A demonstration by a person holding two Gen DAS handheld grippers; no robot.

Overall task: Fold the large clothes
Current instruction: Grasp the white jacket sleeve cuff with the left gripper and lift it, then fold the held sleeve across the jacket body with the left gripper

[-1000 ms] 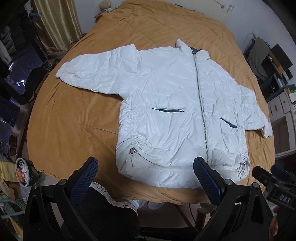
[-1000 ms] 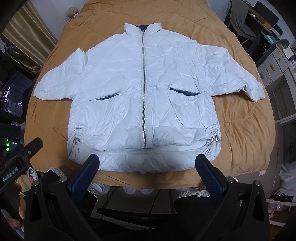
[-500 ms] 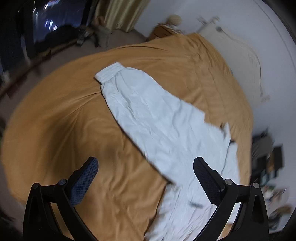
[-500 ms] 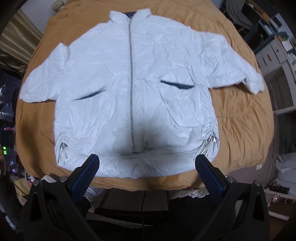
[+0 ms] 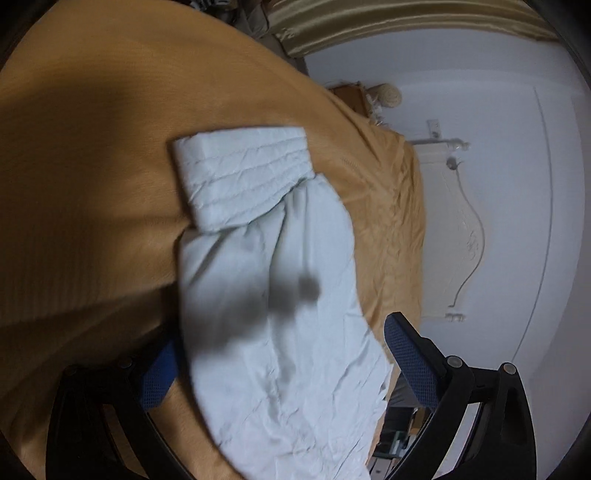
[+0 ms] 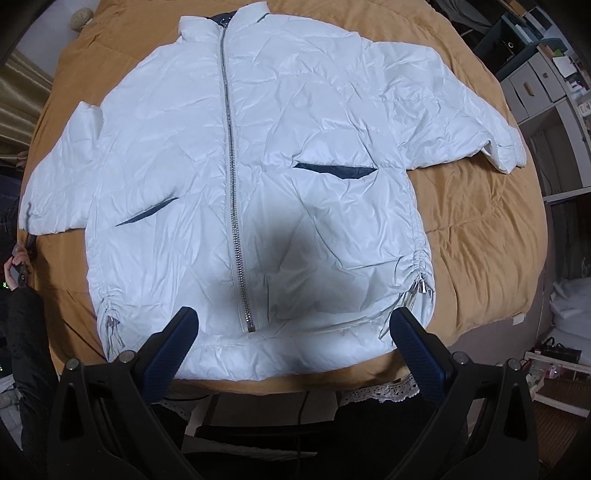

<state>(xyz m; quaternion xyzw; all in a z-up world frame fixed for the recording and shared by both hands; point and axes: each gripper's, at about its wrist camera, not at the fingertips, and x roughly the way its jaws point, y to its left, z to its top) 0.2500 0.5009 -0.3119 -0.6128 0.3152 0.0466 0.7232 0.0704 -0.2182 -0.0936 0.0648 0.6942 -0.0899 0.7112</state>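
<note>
A white puffer jacket (image 6: 258, 155) lies flat and zipped, front up, on an orange bedspread (image 6: 480, 240), both sleeves spread out. My right gripper (image 6: 291, 339) is open and empty, just above the hem near the zipper's bottom end. My left gripper (image 5: 284, 354) is open, low over the jacket's left sleeve (image 5: 273, 295), one finger on each side of it. The ribbed cuff (image 5: 240, 177) lies just ahead. The left finger is partly hidden behind the sleeve.
A white headboard (image 5: 454, 229) and wall stand beyond the bed. White drawers and shelves (image 6: 546, 92) stand to the bed's right. Gold curtains (image 5: 369, 22) hang at the far side. Lace trim (image 6: 380, 391) edges the bed's near side.
My left gripper has swung from the hem out to the left sleeve and dropped close over it. My right gripper has moved forward and lower over the hem.
</note>
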